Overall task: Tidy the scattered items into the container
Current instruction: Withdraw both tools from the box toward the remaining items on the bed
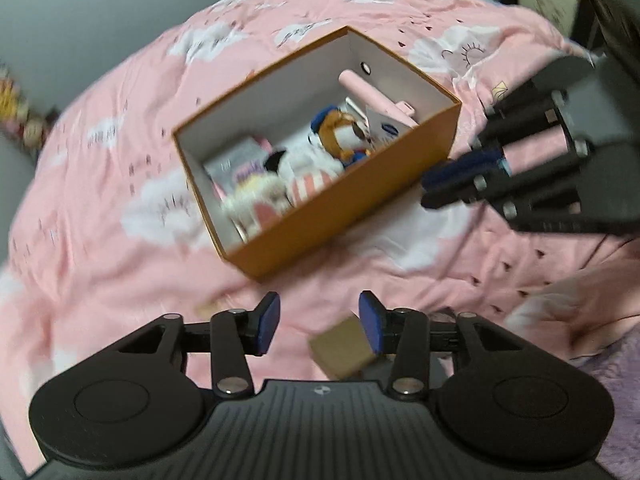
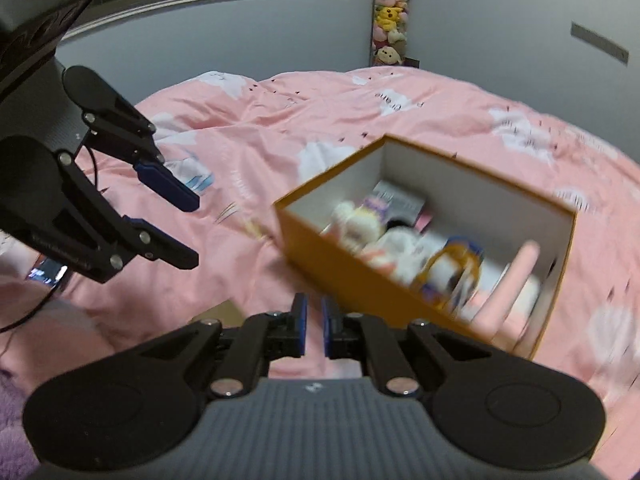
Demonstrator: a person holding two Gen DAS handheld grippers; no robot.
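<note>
An orange box [image 1: 344,216] with a white inside sits on the pink bedspread; it also shows in the right wrist view [image 2: 344,268]. It holds plush toys [image 1: 340,136], a pink stick-shaped item [image 1: 376,98] and booklets. My left gripper [image 1: 318,326] is open and empty, just in front of the box. A small tan cardboard box [image 1: 340,350] lies on the bed by its right finger. My right gripper [image 2: 314,330] is nearly closed with a narrow gap and holds nothing; it hovers right of the box, seen in the left wrist view [image 1: 436,186].
The pink cloud-print bedspread [image 1: 120,200] covers the whole bed. A tall clear tube of plush toys [image 2: 390,12] stands against the grey wall. A purple fuzzy blanket [image 1: 616,392] lies at the near right. A phone [image 2: 48,272] lies at the left.
</note>
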